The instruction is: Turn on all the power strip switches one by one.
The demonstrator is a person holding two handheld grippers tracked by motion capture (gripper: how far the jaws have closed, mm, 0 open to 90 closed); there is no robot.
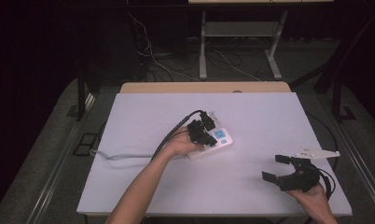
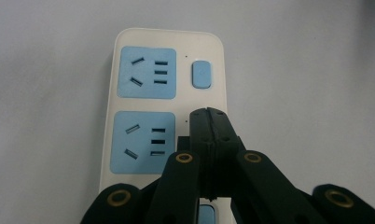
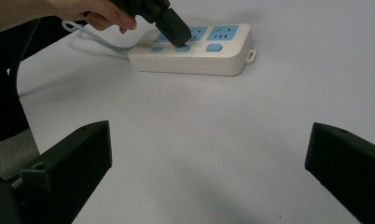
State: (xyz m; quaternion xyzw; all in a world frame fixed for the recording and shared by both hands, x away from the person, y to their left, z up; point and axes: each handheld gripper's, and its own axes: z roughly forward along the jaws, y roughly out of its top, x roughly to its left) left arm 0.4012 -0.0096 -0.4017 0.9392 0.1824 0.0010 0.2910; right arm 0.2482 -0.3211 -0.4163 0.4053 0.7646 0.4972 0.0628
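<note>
At the middle of the table (image 1: pixel 143 186), seen from the high view, lies one white strip (image 1: pixel 212 143), its grey cord (image 1: pixel 120 156) running off toward nine o'clock. The left tongs (image 1: pixel 200 138) sit right on top of it, pressed shut with nothing between them. The right tongs (image 1: pixel 273 168) rest well apart at about four o'clock, spread wide and empty. One strip, one cord, two pairs of tongs, that's all I count here.

From the left gripper view, the closed tips (image 2: pixel 208 122) point down at the strip (image 2: pixel 169 37) beside the lower of two blue sockets (image 2: pixel 143 142). I count two sockets, one blue button (image 2: pixel 202 74) at one o'clock of the tips, and part of another button (image 2: pixel 205 215) at six o'clock.

From the right gripper view, the strip (image 3: pixel 195 60) lies at twelve o'clock, with the left tongs (image 3: pixel 180 39) touching a button on its top face. This pair's own black tips stand far apart at the bottom corners.

I'd judge the strip a stiff, light plastic box with a smooth shell, so it may skate under a sideways push. Best gripped across its long sides; the buttons want a straight-down press.
</note>
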